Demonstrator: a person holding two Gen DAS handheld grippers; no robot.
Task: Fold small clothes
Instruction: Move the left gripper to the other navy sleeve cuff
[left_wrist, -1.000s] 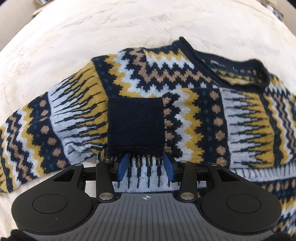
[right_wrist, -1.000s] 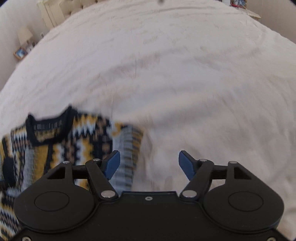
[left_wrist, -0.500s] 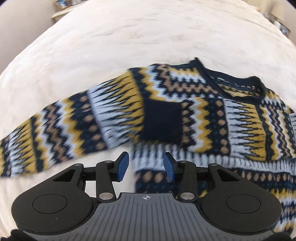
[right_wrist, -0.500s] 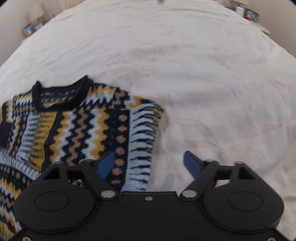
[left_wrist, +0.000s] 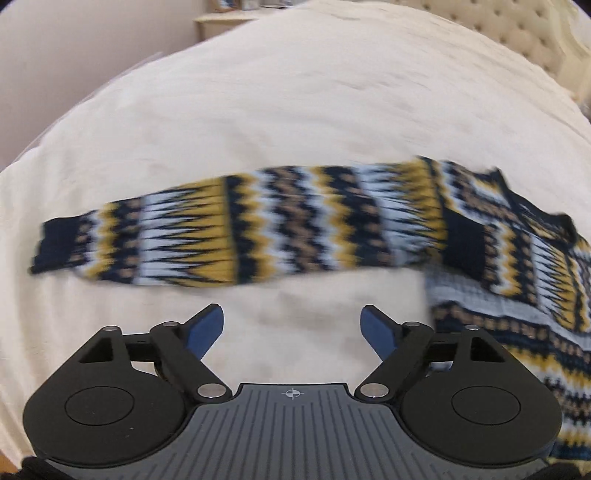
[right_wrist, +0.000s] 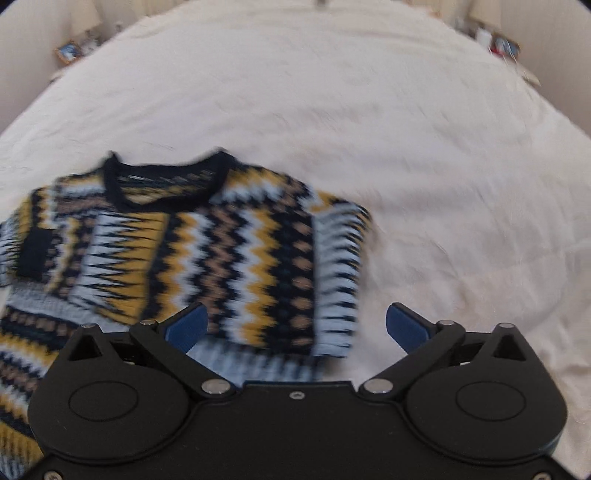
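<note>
A small patterned sweater (right_wrist: 192, 251) in navy, mustard, white and tan lies flat on a cream bedspread (right_wrist: 369, 110). Its right sleeve is folded across the chest, the navy cuff (right_wrist: 35, 254) lying on the body. In the left wrist view the sweater body (left_wrist: 517, 258) is at the right and its left sleeve (left_wrist: 240, 229) stretches out flat to the left, ending in a navy cuff (left_wrist: 51, 243). My left gripper (left_wrist: 291, 326) is open and empty above bare bedspread, just short of that sleeve. My right gripper (right_wrist: 295, 326) is open and empty over the sweater's folded right edge.
The bedspread (left_wrist: 295, 92) runs wide beyond the sweater. A tufted headboard (left_wrist: 517, 29) stands at the back right of the left wrist view. Bedside furniture with small items (right_wrist: 74, 48) and a far-side table with small items (right_wrist: 498, 40) sit past the bed's edges.
My left gripper has opened, let go of the folded sleeve's cuff and swung left to face the outstretched sleeve. My right gripper has moved left, so more of the sweater shows.
</note>
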